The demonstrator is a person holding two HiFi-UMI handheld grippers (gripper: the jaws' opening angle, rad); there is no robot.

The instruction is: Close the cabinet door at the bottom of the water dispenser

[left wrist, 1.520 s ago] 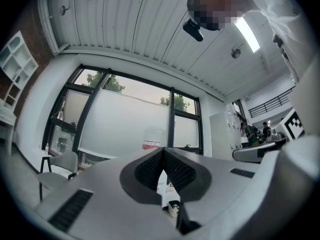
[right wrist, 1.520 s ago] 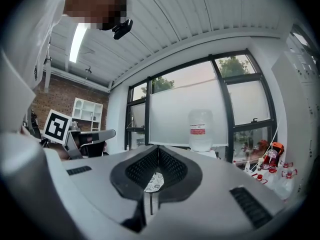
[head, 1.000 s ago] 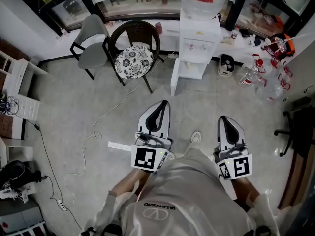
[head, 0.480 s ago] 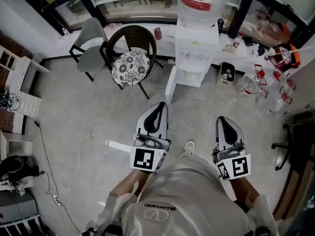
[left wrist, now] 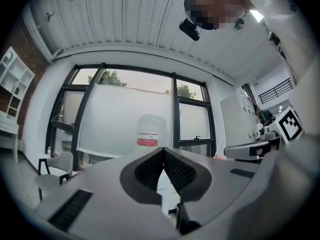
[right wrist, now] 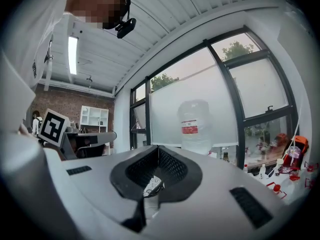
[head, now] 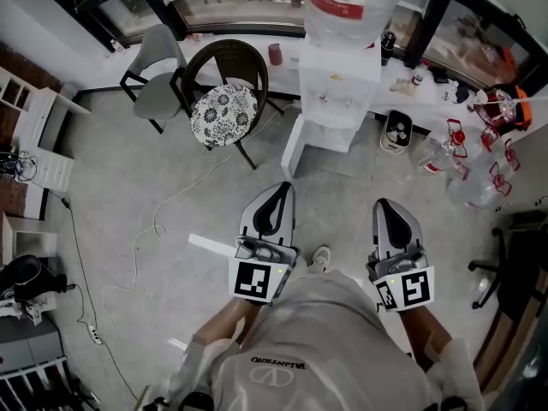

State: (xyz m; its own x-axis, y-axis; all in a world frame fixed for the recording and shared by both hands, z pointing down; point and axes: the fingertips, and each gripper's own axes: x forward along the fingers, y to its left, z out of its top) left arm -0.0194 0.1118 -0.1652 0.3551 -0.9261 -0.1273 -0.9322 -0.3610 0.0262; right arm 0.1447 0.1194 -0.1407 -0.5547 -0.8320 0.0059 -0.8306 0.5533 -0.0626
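The white water dispenser (head: 339,97) stands by the window with a large clear bottle (head: 346,5) on top. Its bottom cabinet door (head: 293,149) hangs open, swung out to the left toward me. My left gripper (head: 280,187) is shut and empty, held level a step short of the door. My right gripper (head: 385,205) is also shut and empty, alongside it to the right. In the left gripper view the closed left gripper (left wrist: 163,149) points at the bottle (left wrist: 149,132). The right gripper (right wrist: 158,147) has the bottle (right wrist: 195,125) slightly to its right.
A wicker chair with a floral cushion (head: 226,103) and a grey chair (head: 158,74) stand left of the dispenser. A white cable (head: 145,229) trails over the floor. A small white appliance (head: 394,132) and clear bottles (head: 452,159) sit to the right. My foot (head: 319,258) is between the grippers.
I have stepped toward the dispenser: it and the open door sit lower and nearer in the head view. Both grippers came forward with me and stayed shut.
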